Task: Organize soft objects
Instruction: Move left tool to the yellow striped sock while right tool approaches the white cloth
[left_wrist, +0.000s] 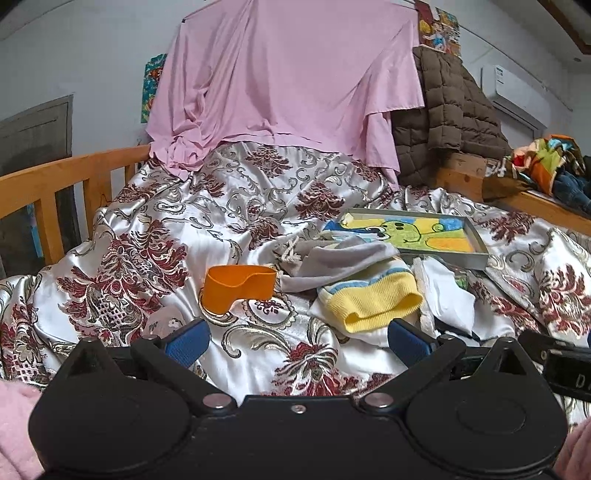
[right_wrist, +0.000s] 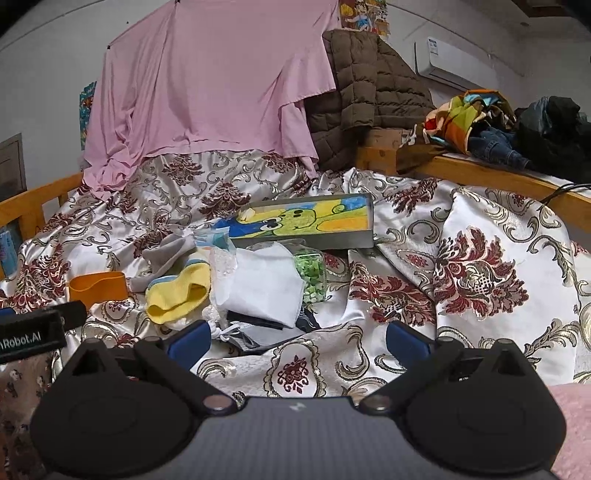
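Nearest the cameras, both tools hung just above the satin bedspread (left_wrist: 155, 221) with nothing between their pads. The left gripper (left_wrist: 299, 341) stood with its blue fingers wide apart over bare patterned cloth, and the right gripper (right_wrist: 299, 341) was spread just as wide, empty too.

Just beyond them lay the soft things to be sorted, bunched in one loose heap. A yellow knit sock (left_wrist: 373, 295) with pale blue stripes lay in front of the left tool, its cuff toward the camera, touching a grey drawstring pouch (left_wrist: 332, 258) behind it. Beside the sock sat a white cloth (right_wrist: 262, 288), overlapping darker fabric underneath and resting against a clear bag of green pieces (right_wrist: 312, 273). An orange band (left_wrist: 238, 286) stood on edge to the left, apart from the heap.

The likeliest trouble, in my judgement, was a grab that took more than one item: the sock, pouch and white cloth overlapped, so a pinch at any seam could have lifted a neighbour along with it. The slick, rumpled bedspread could also have bunched into the fingers on a low approach. The bag, pressed by the white cloth, might have been dragged or tipped.

Farther back, a shallow tray with a cartoon drawing (left_wrist: 417, 232) lay tilted on the folds, a probable destination, though a drop onto its slope might have slid off. Behind all hung a pink sheet (left_wrist: 288, 74) and a brown quilted jacket (left_wrist: 450, 96).
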